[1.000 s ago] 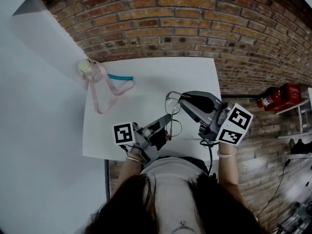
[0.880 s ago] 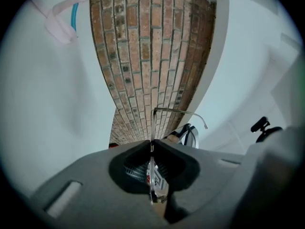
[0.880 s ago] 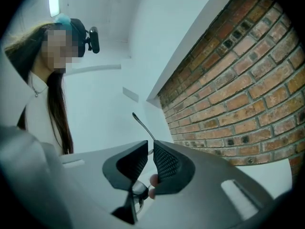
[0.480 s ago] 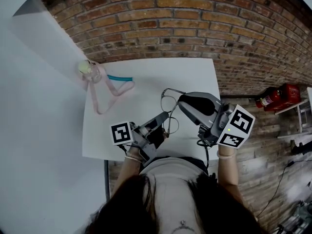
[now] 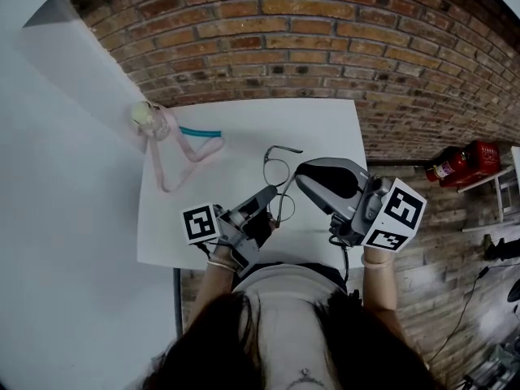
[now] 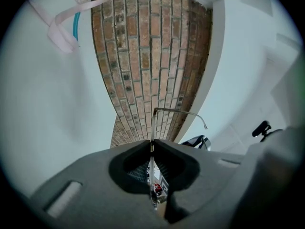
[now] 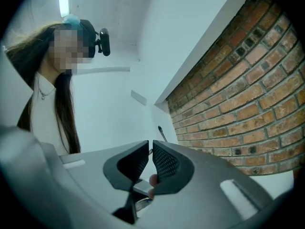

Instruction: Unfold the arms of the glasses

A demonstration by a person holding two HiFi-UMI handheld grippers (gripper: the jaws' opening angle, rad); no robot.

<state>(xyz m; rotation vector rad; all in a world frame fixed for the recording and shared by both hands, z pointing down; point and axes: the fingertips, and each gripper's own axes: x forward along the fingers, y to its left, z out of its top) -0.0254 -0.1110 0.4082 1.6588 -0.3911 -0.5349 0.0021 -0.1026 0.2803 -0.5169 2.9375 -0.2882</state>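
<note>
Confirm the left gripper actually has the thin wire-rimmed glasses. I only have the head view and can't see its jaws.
Observer: Yes. In the left gripper view, the left gripper has its jaws shut on the thin wire-rimmed glasses, with the frame edge-on between them.
Operator: Right gripper?
Observer: In the right gripper view, the right gripper has its jaws nearly together, with only a thin slit. I can't tell if wire sits in it. A dark arm tip rises just beyond them, outside the slit.

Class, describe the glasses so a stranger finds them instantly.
On the white table below the brick wall, look near the front edge. The glasses, held between the left gripper and right gripper, are thin wire with round lenses, unlike the limp pink strap.
</note>
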